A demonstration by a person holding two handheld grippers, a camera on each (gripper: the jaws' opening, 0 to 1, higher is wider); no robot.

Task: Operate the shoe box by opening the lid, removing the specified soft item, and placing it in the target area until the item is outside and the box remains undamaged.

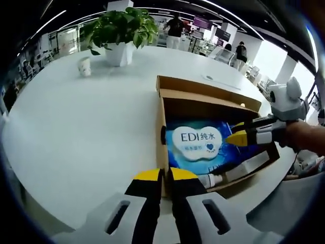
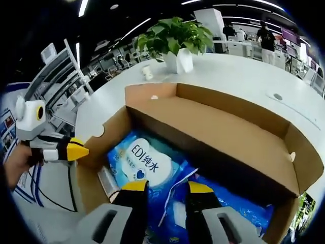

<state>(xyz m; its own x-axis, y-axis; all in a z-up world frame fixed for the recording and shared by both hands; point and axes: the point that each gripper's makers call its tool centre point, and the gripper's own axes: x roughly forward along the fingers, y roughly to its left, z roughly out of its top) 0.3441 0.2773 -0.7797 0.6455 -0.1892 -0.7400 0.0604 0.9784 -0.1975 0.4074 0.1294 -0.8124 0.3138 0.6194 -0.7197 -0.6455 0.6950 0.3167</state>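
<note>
In the left gripper view, the left tongs (image 1: 164, 178) rise from the bottom with their two yellow tips almost together, and nothing is between them. They are at the near edge of the cardboard shoe box (image 1: 203, 96), which lies on the white desk (image 1: 76, 132); whether the tips touch the box edge, I cannot tell. The box is open, and its lid (image 1: 203, 87) stands up at the far side. Inside the box lies a blue pack of wet wipes (image 1: 198, 145) with a white label. Beside it, near the front wall of the box, lies a white tube (image 1: 210, 179). The right tongs (image 1: 244, 133) come in from the right side, over the box and just above the pack, with the yellow tip pointing to the label. From this side I cannot tell if they are open or closed. Far on the desk stand a green plant in a white pot (image 1: 120, 31) and a small paper cup (image 1: 85, 66).

In the right gripper view, the right tongs (image 2: 162, 187) are open, with a clear gap between the two yellow tips, and they are low inside the shoe box (image 2: 228, 132), over the blue pack of wet wipes (image 2: 152, 165). Nothing is gripped. The left tongs (image 2: 76, 151) show at the left, at the side wall of the box. The plant (image 2: 175, 38) and the cup (image 2: 147, 72) stand on the desk (image 2: 244, 76) behind the box.
</note>
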